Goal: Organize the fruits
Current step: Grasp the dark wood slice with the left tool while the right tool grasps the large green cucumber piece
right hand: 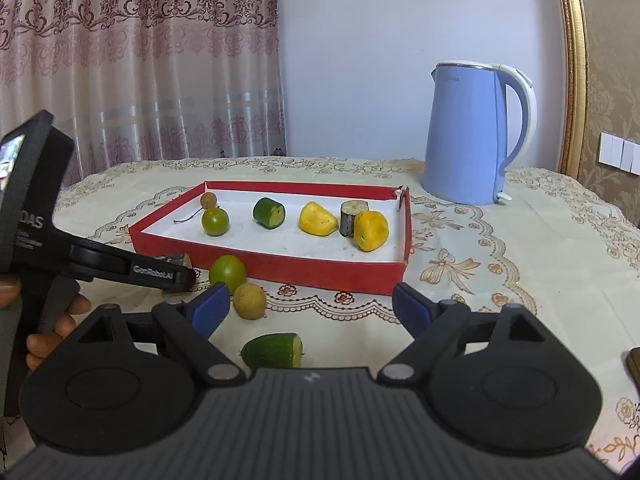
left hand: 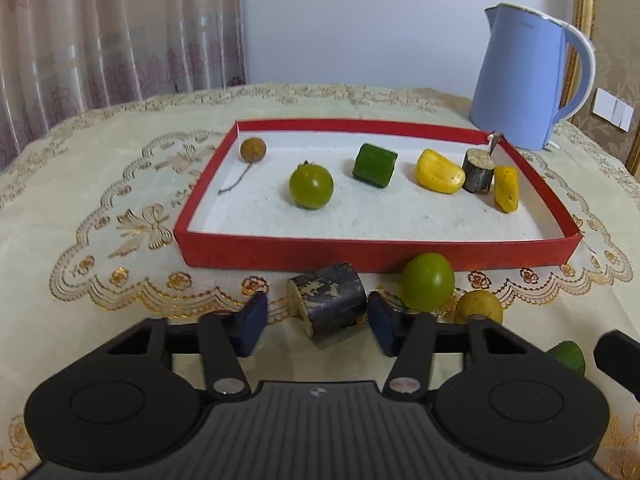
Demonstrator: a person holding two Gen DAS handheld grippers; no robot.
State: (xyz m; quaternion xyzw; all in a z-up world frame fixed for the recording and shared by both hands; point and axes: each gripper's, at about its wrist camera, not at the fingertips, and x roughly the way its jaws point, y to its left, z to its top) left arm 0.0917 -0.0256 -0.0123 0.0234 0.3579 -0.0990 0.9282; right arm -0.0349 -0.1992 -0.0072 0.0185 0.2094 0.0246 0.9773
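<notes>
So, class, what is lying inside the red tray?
Inside the red tray: a brown longan, green tomato, cucumber piece, two yellow pieces and a dark cane piece, partly hidden between them.

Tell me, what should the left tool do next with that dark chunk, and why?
Probably close a little more, then lift. The dark chunk lies on the tablecloth between the left tool's blue pads, just outside the red tray. The right pad looks about touching it, the left shows a gap. A similar chunk already stands in the tray.
</notes>
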